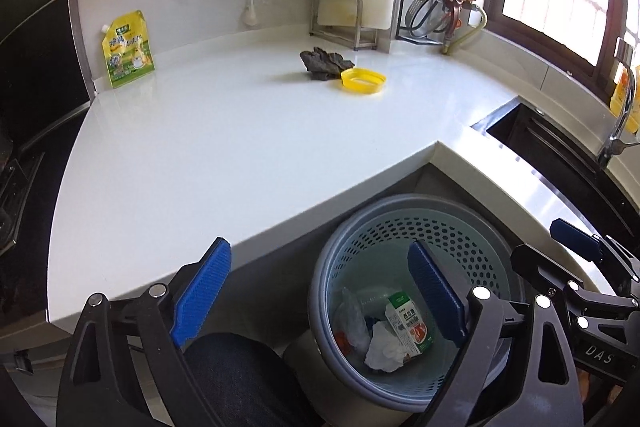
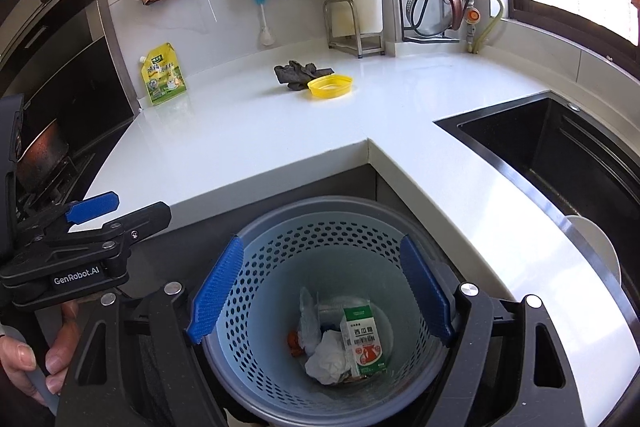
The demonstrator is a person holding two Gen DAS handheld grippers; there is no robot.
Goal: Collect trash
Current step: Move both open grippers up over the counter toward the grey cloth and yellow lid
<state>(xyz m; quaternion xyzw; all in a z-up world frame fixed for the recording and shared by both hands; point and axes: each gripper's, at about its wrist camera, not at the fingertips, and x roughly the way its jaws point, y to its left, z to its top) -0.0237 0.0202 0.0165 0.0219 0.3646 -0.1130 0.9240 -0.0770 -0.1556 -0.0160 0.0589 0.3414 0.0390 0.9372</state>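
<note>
Both grippers, left gripper [image 1: 320, 291] and right gripper [image 2: 322, 289], gape wide, empty, above the perforated trash bin [image 2: 280, 239]. Milk carton [image 2: 363, 341] and crumpled tissue [image 2: 326, 361] lie inside. Yellow lid [image 2: 330, 86] sits on the surface [image 2: 248, 131].

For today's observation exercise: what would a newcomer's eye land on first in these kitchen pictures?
Probably the perforated trash bin on the floor below the counter corner, with a small carton and crumpled paper inside. Next, the yellow lid beside a dark rag on the white countertop, and the yellow pouch against the wall.
</note>
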